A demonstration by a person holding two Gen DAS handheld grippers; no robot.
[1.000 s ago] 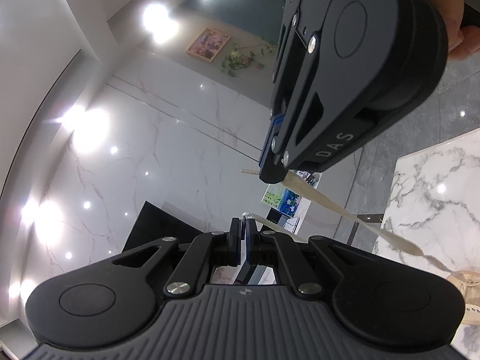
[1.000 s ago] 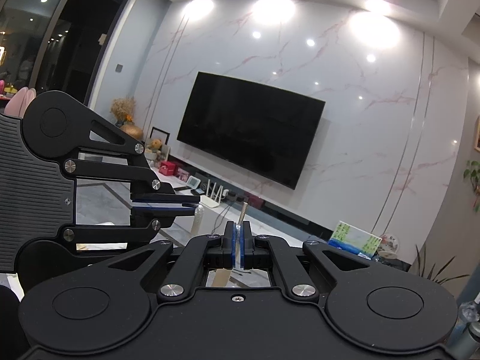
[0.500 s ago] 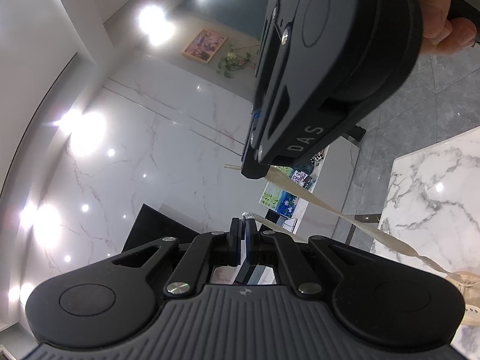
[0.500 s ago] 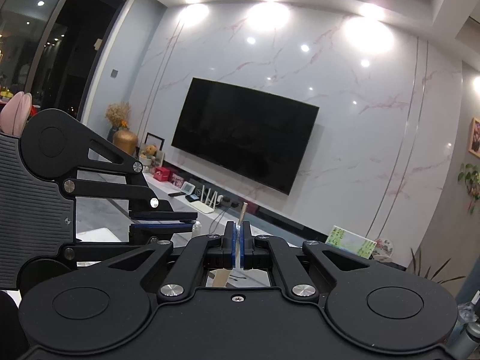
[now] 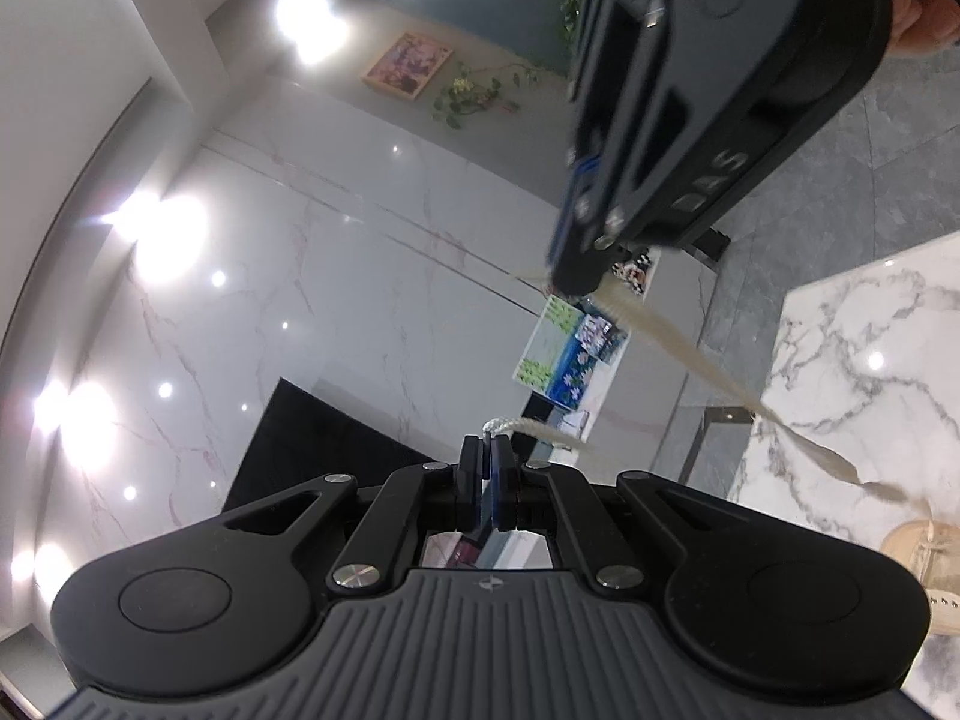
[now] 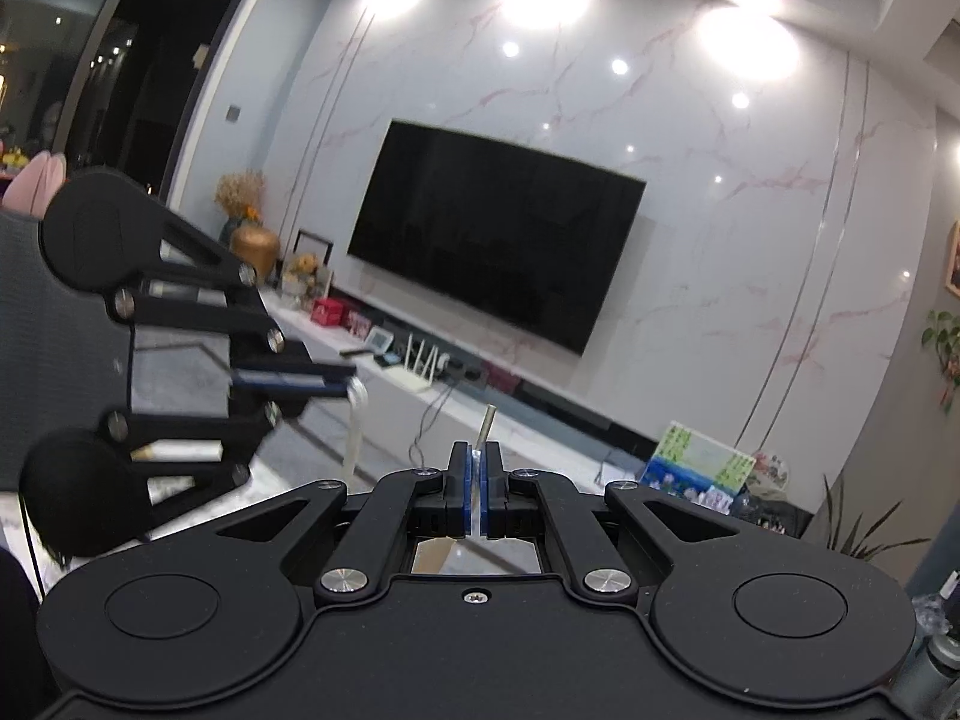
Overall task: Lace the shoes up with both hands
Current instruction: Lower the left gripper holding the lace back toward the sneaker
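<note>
- Step in hand, as I judge it: both lace ends are lifted clear of the shoe [image 5: 927, 570] and held taut, ready for crossing or knotting.
- The left tongs [image 5: 487, 483] are closed tight on one lace end [image 5: 543, 432]; a short woven stub pokes out past the pads toward 1 o'clock.
- The right tongs [image 5: 570, 282], seen at 1 o'clock in the left view, are clamped on the other lace [image 5: 678, 348]. That lace runs straight down toward 4 o'clock to the shoe.
- In the right view, the right tongs [image 6: 477, 495] show closed pads with the stiff lace tip [image 6: 487, 423] standing up at 12 o'clock between them.
- The shoe, a beige one, sits on the marble table [image 5: 852, 348] at the 4 o'clock edge of the left view, only partly in frame; its eyelets are too small to read.
- A hand [image 5: 924, 18] grips the right tool at the top right corner.
- Next move, I judge: bring the two ends across each other above the shoe while keeping both grips firm, since slack would let the lace sag back.
- Risk: the left stub is short and could slip from the pads under a hard pull.
</note>
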